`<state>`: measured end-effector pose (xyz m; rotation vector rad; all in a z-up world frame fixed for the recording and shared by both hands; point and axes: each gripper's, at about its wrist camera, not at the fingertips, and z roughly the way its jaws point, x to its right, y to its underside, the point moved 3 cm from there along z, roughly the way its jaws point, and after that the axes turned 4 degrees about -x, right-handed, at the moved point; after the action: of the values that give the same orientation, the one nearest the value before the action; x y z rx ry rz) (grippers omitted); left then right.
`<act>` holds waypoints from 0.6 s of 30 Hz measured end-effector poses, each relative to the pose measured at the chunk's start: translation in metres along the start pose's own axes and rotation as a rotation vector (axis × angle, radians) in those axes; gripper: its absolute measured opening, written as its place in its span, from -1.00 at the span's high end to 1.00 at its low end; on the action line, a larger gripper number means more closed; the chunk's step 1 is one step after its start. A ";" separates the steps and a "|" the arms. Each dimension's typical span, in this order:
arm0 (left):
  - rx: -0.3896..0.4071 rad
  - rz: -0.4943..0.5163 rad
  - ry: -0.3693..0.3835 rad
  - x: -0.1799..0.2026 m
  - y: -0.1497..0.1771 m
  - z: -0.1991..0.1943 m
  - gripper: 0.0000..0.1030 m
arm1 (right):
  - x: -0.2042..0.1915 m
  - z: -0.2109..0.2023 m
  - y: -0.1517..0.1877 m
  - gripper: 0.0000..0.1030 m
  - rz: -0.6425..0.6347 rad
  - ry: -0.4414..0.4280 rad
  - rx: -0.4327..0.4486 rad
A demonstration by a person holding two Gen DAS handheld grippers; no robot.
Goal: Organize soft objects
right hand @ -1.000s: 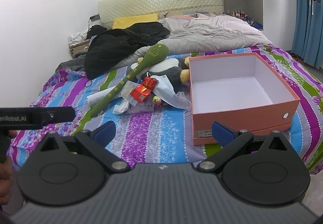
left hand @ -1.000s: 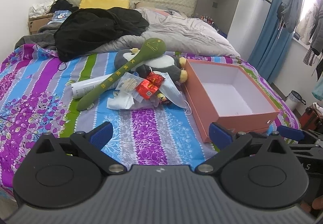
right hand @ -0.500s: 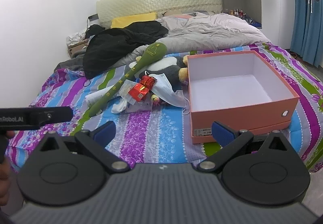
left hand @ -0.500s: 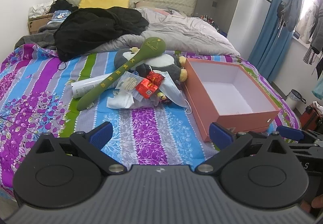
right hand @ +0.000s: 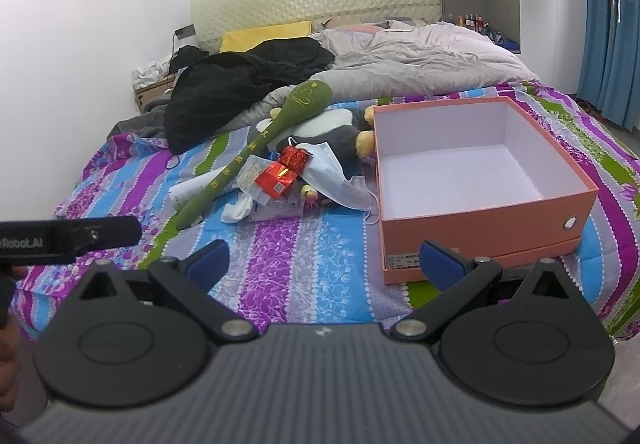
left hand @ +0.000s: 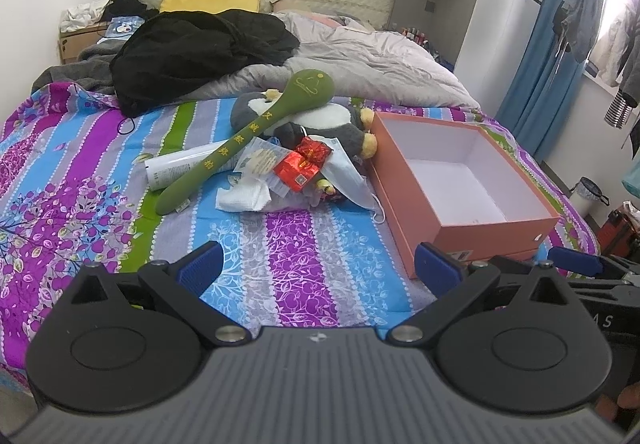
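Both sets of tongs are spread wide with nothing in them, left tongs (left hand: 316,264) and right tongs (right hand: 326,262) hanging over the near edge of the bed (left hand: 288,256), which has a stripy floral sheet in purple, blue and green. The soft stuff is piled well ahead of the left tongs and ahead-left of the right: a long green plush mallet (left hand: 256,131) lying across a fuzzy grey-and-white plush toy (left hand: 320,119), plus a floppy white face mask (left hand: 344,179), crinkly red foil packets (left hand: 300,167) and a white tube (left hand: 180,163). The rigid orange cardboard box (right hand: 480,211), open and white inside, sits ahead-right, just beside the pile. A black jacket (left hand: 192,51) and rumpled grey duvet (left hand: 372,63) lie farther back.
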<state>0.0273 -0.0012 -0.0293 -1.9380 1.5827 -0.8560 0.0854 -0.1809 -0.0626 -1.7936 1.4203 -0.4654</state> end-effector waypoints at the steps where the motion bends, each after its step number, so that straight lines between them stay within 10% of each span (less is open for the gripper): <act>1: -0.001 -0.001 0.000 0.000 0.000 0.000 -1.00 | 0.000 0.001 0.000 -1.00 0.000 0.000 -0.002; 18: -0.024 -0.001 0.001 -0.009 -0.006 0.024 -1.00 | 0.001 0.018 0.001 -1.00 0.013 -0.020 -0.037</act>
<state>0.0475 0.0083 -0.0426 -1.9555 1.5998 -0.8421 0.0973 -0.1756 -0.0750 -1.8121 1.4340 -0.4157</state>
